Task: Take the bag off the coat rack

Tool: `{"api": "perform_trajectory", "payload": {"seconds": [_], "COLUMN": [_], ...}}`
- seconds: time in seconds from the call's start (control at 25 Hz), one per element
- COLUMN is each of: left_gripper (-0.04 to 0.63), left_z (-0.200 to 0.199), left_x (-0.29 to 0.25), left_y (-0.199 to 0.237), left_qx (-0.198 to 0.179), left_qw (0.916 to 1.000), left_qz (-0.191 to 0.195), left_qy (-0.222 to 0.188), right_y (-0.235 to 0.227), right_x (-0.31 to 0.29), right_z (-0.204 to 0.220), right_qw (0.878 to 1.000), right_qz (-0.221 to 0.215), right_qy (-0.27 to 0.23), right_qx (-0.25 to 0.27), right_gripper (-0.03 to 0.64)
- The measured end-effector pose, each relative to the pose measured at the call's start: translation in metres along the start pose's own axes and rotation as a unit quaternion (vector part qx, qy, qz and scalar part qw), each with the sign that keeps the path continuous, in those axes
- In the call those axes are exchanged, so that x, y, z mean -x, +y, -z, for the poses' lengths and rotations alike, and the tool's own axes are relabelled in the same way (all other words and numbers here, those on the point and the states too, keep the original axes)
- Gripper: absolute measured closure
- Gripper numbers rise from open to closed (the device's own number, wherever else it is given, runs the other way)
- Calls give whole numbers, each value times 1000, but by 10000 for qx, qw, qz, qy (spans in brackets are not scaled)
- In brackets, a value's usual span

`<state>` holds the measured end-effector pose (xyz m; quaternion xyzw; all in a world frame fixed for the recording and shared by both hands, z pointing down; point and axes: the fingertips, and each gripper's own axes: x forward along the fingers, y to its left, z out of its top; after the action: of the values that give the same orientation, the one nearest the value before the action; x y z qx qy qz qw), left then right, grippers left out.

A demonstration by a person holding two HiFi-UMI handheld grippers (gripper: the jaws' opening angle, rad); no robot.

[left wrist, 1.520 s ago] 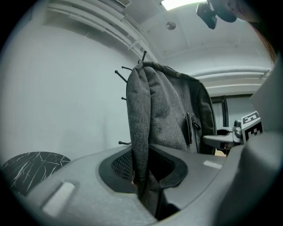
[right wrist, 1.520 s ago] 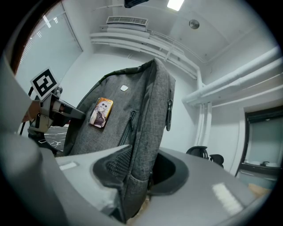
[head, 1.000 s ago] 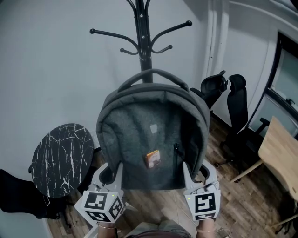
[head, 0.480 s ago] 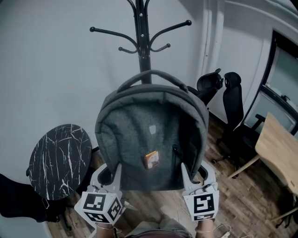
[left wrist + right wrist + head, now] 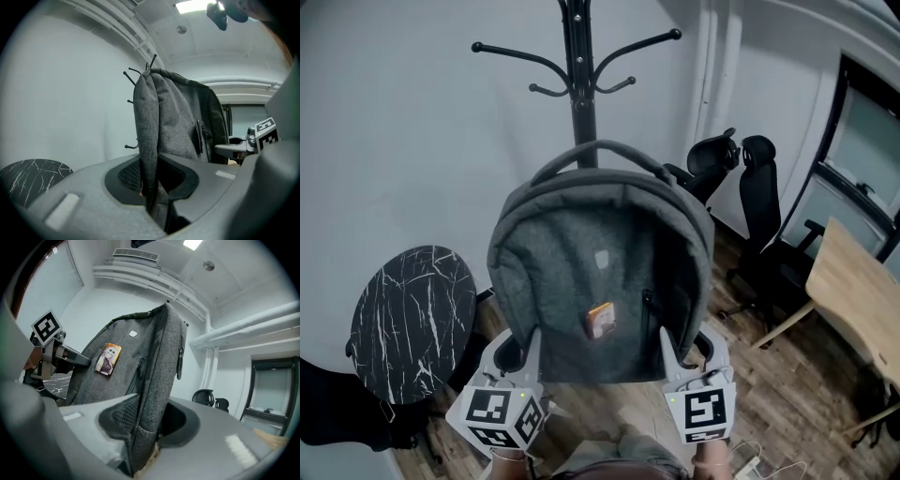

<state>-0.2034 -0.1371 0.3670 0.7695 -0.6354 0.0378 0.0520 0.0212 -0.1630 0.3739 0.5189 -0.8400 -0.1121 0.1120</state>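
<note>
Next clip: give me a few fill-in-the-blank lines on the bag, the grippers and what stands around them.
1. The left gripper and the right gripper each clamp a bottom ___ of the gray bag.
2. In the head view, the coat rack stands ___ the bag.
3. The round table has a black top with white veins, like ___.
4. The office chairs stand at the head view's ___ side.
Missing words: corner; behind; marble; right.

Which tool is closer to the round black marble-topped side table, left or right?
Left. The left tool grips the lower edge of the grey fabric backpack beside the round black marble-topped table; the right tool grips the far lower corner, across the bag.
</note>
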Motion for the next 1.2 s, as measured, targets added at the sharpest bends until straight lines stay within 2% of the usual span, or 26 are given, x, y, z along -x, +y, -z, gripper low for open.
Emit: {"api": "perform_trajectory", "payload": {"seconds": [1.2], "left_gripper": [525], "left_z": [6], "left_x": [5], "left_y": [-6], "left_qx": [115], "left_qw": [9998], "left_qz": [-135], "left_qy": [93], "right_y": [-1], "right_x": [0], "right_z": [8], "right_qw": [9999], "right_qz": [-112], "right_qy": [72], "right_qx": [-79], "right_gripper": [495]}}
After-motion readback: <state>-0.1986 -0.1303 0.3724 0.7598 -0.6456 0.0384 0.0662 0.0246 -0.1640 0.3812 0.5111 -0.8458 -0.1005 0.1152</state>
